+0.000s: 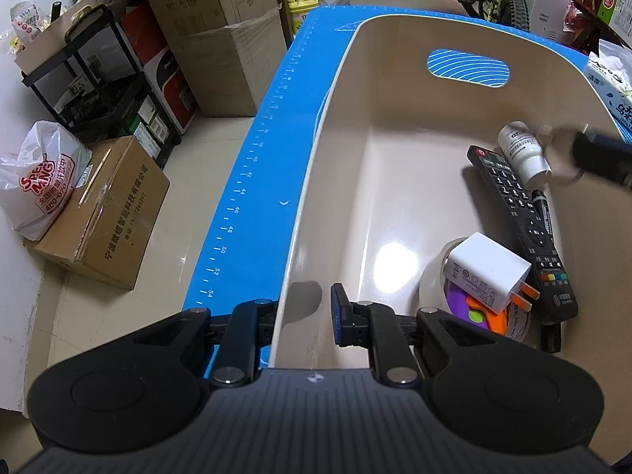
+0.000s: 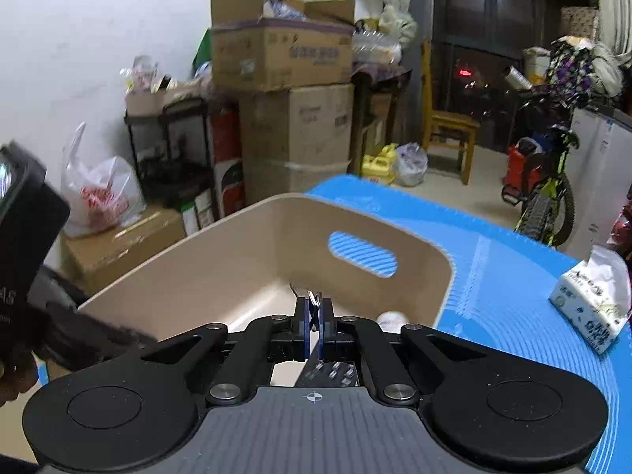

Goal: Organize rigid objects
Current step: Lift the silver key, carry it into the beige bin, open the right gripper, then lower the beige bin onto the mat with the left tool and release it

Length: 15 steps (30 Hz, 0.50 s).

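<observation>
A beige bin stands on the blue mat. My left gripper is shut on its near wall, one finger inside and one outside. On the bin's floor lie a black remote, a white bottle, a black marker and a white charger on a tape roll. My right gripper hovers over the bin, shut on a small bunch of metal keys. In the left wrist view it is a blur above the bottle.
A tissue pack lies on the mat to the right of the bin. Cardboard boxes, a black shelf rack and plastic bags crowd the floor on the left. A bicycle and a wooden chair stand behind.
</observation>
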Tool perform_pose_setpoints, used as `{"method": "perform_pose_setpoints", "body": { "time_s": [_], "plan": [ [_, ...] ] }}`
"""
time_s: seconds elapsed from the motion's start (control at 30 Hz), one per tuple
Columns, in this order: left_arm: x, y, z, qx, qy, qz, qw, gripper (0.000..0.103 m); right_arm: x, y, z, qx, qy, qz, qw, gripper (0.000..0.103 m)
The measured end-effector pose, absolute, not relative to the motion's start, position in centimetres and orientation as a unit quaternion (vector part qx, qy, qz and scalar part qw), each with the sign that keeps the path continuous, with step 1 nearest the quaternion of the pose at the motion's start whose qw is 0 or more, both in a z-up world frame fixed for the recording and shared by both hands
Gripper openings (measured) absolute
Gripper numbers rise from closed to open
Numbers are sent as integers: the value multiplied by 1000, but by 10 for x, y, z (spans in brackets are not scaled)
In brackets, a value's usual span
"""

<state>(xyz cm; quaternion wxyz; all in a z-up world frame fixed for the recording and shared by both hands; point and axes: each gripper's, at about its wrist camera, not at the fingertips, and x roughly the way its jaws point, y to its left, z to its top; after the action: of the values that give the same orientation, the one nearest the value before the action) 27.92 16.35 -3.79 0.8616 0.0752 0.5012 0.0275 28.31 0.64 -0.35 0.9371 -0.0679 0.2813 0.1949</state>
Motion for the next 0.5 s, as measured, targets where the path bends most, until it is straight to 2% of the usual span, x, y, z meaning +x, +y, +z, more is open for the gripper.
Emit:
{"method": "perform_pose_setpoints", "body": {
  "time_s": [0.13, 0.23, 0.27, 0.3, 0.37, 0.4, 0.47, 0.5],
  "plan": [
    [276, 163, -34, 75, 496, 31, 864, 19, 282, 15, -13, -68, 311, 197, 927, 16],
    [273, 162, -29, 74, 489, 32, 869, 25, 275, 17, -10, -68, 310, 199, 927, 18],
    [271, 161, -27, 74, 486, 34, 870, 27, 272, 17, -8, -63, 308, 199, 928, 33],
    [270, 161, -25, 74, 483, 35, 872, 28, 270, 15, -5, -56, 307, 199, 929, 38],
    [267, 158, -18, 75, 474, 34, 877, 37, 266, 11, 1, -41, 302, 195, 932, 58],
    [264, 158, -13, 73, 467, 32, 881, 40, 262, 9, 4, -34, 299, 192, 934, 61],
    [257, 156, -5, 72, 453, 29, 888, 64, 258, 2, 12, -21, 294, 186, 937, 67],
    [252, 153, 1, 74, 443, 30, 893, 70, 254, 0, 16, -16, 294, 179, 939, 70]
  ]
}}
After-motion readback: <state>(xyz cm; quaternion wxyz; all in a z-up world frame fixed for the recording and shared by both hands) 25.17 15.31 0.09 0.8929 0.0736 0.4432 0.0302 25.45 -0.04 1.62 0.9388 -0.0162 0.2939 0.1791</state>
